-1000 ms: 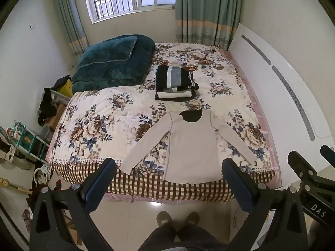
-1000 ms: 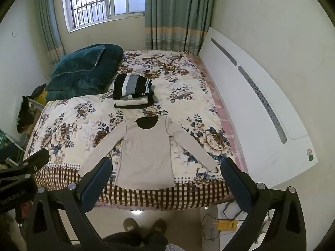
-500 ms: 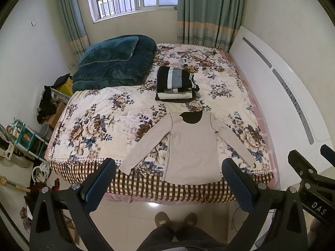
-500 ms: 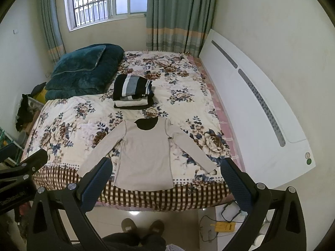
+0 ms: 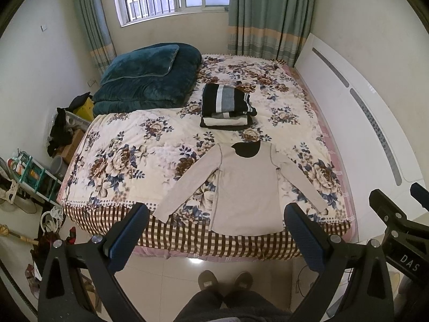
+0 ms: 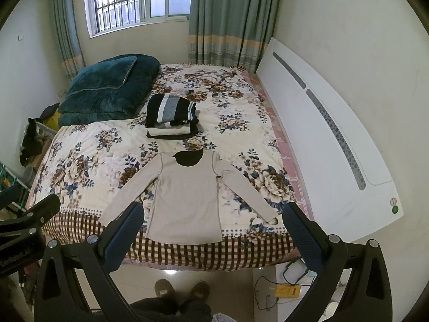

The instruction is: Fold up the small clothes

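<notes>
A beige long-sleeved top (image 5: 246, 187) lies flat on the floral bedspread (image 5: 128, 158), sleeves spread, hem near the bed's front edge. It also shows in the right wrist view (image 6: 187, 190). A stack of folded clothes (image 5: 225, 107) with a striped dark one on top sits behind its collar, and shows in the right wrist view (image 6: 171, 115) too. My left gripper (image 5: 214, 217) is open and empty, held high above the floor in front of the bed. My right gripper (image 6: 214, 214) is open and empty too, beside the left one.
A dark teal quilt (image 5: 147, 77) lies folded at the bed's far left. A white headboard (image 6: 321, 139) runs along the right side. Clutter and a rack (image 5: 32, 171) stand on the floor at left. Cables and a yellow device (image 6: 287, 292) lie on the floor at right.
Both grippers have drifted slightly back and up, so the bed sits a little lower in view. The top and the stack have not moved.
</notes>
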Available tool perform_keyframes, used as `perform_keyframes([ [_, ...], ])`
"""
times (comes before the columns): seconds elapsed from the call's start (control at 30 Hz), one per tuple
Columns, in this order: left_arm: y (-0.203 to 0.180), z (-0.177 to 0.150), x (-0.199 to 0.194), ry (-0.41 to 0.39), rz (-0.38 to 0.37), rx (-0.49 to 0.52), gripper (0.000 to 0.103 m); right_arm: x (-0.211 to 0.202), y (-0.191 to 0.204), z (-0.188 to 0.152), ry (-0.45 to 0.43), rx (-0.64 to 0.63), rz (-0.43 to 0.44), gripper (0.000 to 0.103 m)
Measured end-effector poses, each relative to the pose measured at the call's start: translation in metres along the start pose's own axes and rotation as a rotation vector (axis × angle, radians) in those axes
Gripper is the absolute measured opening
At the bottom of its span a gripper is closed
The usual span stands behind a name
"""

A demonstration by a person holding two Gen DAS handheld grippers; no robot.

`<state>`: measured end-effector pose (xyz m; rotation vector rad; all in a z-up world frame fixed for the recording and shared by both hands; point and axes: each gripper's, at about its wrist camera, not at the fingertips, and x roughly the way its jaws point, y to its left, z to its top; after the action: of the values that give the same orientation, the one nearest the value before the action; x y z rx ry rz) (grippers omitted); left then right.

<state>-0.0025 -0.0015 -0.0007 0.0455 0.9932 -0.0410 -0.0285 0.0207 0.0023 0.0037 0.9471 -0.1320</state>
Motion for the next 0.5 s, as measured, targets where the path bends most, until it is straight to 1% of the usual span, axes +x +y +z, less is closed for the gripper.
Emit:
perform_keyframes([
  [0.5,0.0071,-0.003,0.0029,-0.003,0.001,-0.01,0.103,0.0002,0.0063,-0.0015,0.0,-0.005,-0.001,0.103],
])
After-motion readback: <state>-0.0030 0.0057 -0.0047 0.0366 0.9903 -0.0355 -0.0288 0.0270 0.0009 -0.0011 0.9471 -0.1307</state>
